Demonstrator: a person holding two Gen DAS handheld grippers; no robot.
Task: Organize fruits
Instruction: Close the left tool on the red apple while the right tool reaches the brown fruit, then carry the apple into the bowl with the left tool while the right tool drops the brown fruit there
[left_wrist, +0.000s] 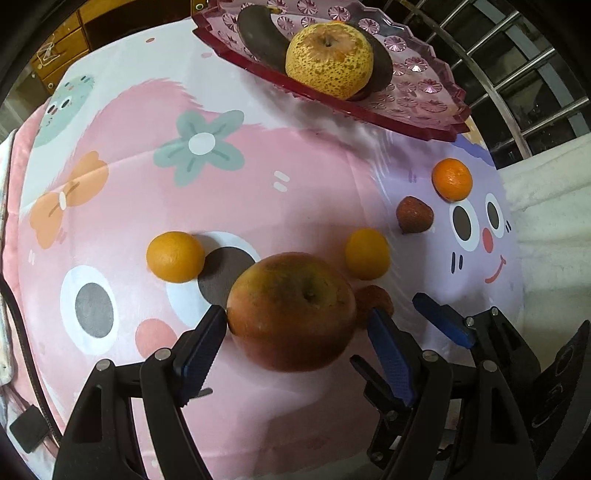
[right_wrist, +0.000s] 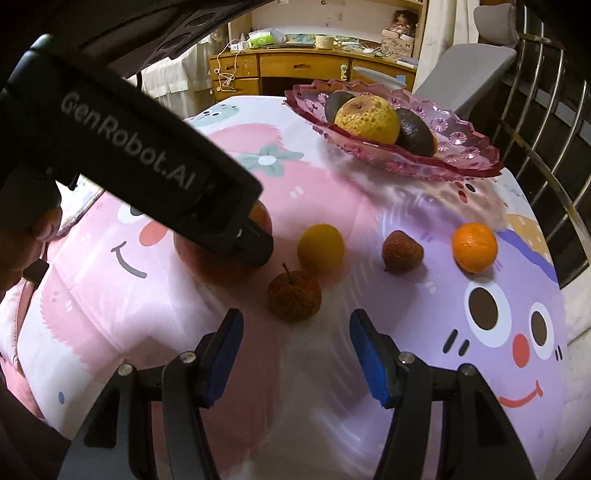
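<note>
The left gripper (left_wrist: 295, 332) points down over a big reddish apple (left_wrist: 291, 310) on the tabletop (left_wrist: 258, 166), its fingers (left_wrist: 205, 347) apart on either side of the fruit; the left finger's tip is at the apple's skin, but whether either pad presses I cannot tell. The right gripper (right_wrist: 295, 350) hangs with its fingers (right_wrist: 225, 354) apart and nothing between them, just short of a small wrinkled brown fruit (right_wrist: 294, 295) with a stem.

Loose on the cartoon-printed cloth (pink on one side, lilac on the other) lie a yellow-orange citrus (right_wrist: 320, 248), a second shrivelled brown fruit (right_wrist: 402, 252) and a bright orange (right_wrist: 474, 246) in a rough row toward the railing-side edge. Another small orange (left_wrist: 175, 256) sits on the apple's other side.

Near the far edge stands a pink cut-glass dish (right_wrist: 461, 147) holding a speckled yellow pear (right_wrist: 369, 118) and dark, round fruit (right_wrist: 415, 133).
</note>
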